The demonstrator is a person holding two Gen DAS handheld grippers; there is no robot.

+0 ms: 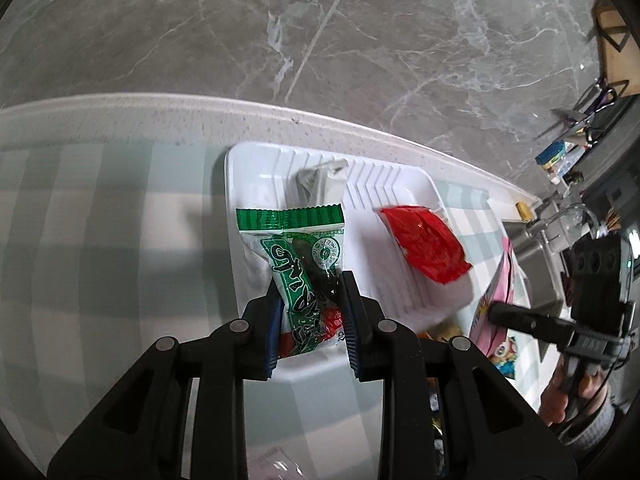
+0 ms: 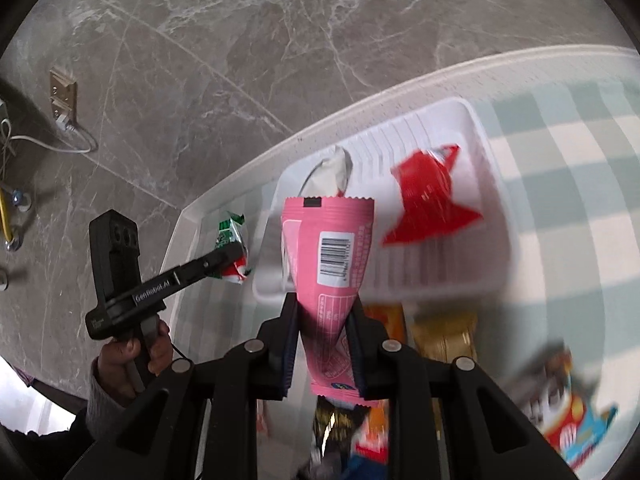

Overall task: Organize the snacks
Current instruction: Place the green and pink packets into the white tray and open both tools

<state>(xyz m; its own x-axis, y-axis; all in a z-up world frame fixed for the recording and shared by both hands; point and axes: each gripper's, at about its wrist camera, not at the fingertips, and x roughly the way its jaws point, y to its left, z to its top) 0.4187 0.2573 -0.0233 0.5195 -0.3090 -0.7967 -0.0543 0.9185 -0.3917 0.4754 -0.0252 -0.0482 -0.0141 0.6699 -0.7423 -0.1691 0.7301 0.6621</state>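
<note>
Left hand-held gripper clamped on green packet; right hand-held gripper clamped on pink packet. Red packet in white tray, 2 o'clock of green packet.

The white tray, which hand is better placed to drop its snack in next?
Left, probably. The left gripper already holds the green packet over the white tray; the right gripper holds the pink packet nearer the tray's front edge.

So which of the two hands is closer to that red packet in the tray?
Right, probably. Its fingers hold a pink packet beside the red packet; the left fingers hold a green packet farther off.
</note>
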